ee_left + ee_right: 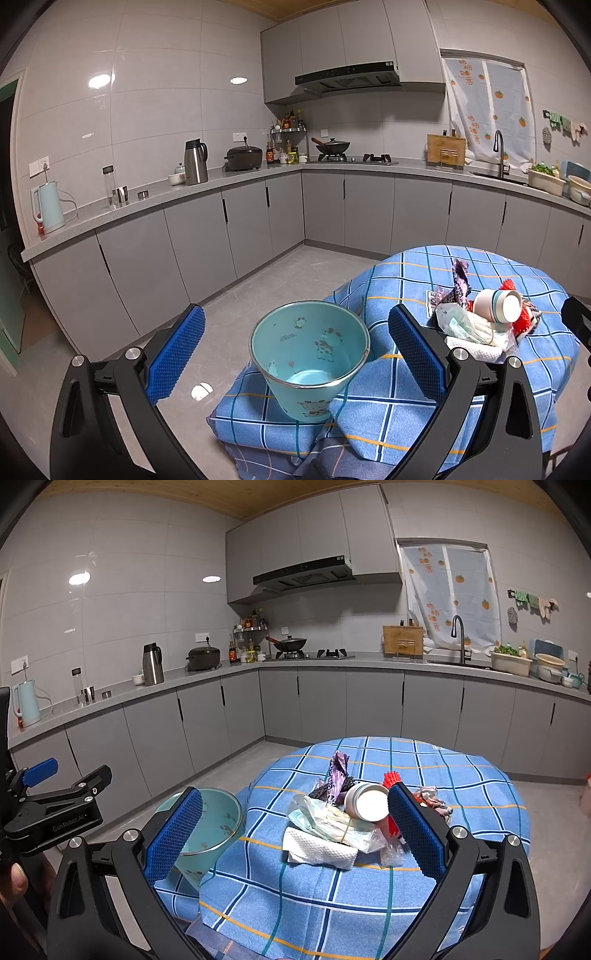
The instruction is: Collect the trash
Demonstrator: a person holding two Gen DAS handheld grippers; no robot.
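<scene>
A teal bucket [310, 354] with cartoon animals stands empty at the table's left edge, right between the wide-apart fingers of my open left gripper [295, 350]. To its right lies a heap of trash [480, 314]: a white cup on its side [496, 304], purple wrappers [460, 282], a face mask [463, 325], a paper towel [476, 352] and red netting [521, 321]. In the right wrist view my right gripper [295, 825] stands open just before the trash heap [343, 812], with the paper towel [319, 847] nearest and the bucket [210, 827] behind its left finger.
A blue checked cloth [369, 904] covers the round table. Grey floor [258, 288] lies left of the table. Grey counters [229, 177] carry a kettle [50, 206], a thermos, a stove and a sink. The left gripper's body [55, 808] and a hand show at the right view's left edge.
</scene>
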